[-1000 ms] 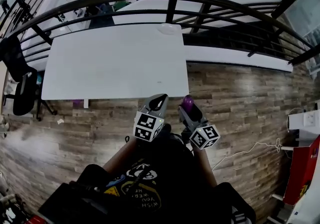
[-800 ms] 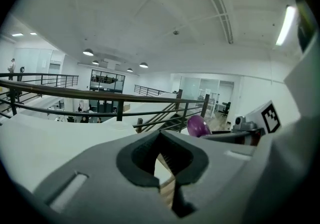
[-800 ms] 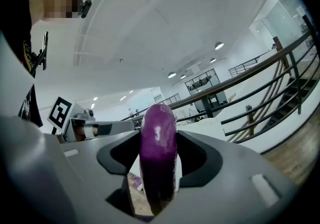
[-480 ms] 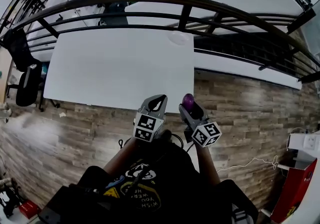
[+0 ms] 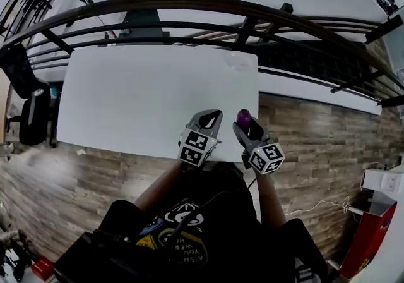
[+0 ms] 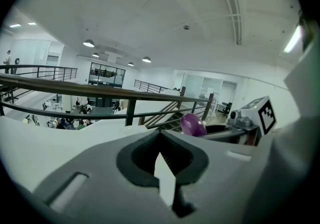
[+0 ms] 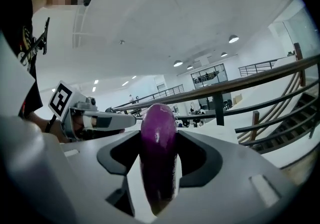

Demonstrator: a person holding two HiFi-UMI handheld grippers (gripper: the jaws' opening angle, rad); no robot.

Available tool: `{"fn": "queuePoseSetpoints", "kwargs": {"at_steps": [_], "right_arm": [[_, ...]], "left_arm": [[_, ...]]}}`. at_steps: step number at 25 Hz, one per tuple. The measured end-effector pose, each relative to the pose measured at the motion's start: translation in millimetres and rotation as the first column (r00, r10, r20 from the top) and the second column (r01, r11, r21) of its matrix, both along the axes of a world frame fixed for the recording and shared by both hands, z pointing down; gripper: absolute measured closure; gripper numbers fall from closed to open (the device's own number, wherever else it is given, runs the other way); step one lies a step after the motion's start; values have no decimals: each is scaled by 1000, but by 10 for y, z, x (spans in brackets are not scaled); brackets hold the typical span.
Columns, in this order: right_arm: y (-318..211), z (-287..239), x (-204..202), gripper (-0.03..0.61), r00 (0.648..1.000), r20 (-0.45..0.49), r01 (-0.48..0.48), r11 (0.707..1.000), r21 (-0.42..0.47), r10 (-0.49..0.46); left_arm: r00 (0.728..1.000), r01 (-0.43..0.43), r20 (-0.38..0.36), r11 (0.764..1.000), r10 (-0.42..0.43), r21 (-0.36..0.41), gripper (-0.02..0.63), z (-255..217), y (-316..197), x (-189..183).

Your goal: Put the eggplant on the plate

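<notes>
- The left gripper points forward and slightly downward. Its jaw tips are closed together with nothing between them.
- The right gripper is just beside it, pointing the same way. Its jaws are clamped on the eggplant, which lies lengthwise between them.
- The left forearm and right forearm reach forward from the torso, close together.

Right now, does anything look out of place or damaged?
Nothing stands out. The eggplant is clamped upright in the right gripper and looks intact. The plate sits near the far right corner of the table.
</notes>
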State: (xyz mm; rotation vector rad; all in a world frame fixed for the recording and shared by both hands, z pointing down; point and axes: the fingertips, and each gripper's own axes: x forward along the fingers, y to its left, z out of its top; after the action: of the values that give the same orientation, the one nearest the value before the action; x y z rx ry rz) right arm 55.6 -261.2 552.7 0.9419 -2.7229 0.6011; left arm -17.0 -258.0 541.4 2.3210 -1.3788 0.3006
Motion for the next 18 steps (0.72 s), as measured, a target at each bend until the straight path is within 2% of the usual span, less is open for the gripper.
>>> {"fn": "queuePoseSetpoints", "kwargs": {"at_steps": [6, 9, 12, 15, 18], "right_arm": [[-687, 544, -141, 348, 984, -155, 88, 996, 1, -87], [-1119, 941, -61, 344, 951, -270, 156, 988, 3, -150], [-1602, 1361, 41, 344, 917, -356, 181, 983, -38, -183], [-2165, 1704, 42, 344, 862, -451, 224, 972, -73, -232], [-2728, 1980, -61, 344, 764, -576, 294, 951, -94, -293]], "left_arm": [[1000, 9, 19, 999, -8, -53, 609, 360, -504, -214], [1000, 14, 29, 998, -12, -66, 609, 580, -788, -153], [999, 22, 38, 994, -18, -107, 609, 839, -1007, -89], [998, 55, 31, 989, -51, -140, 609, 936, -1088, -57], [995, 96, 24, 980, -93, -176, 609, 1008, -982, -64]]}}
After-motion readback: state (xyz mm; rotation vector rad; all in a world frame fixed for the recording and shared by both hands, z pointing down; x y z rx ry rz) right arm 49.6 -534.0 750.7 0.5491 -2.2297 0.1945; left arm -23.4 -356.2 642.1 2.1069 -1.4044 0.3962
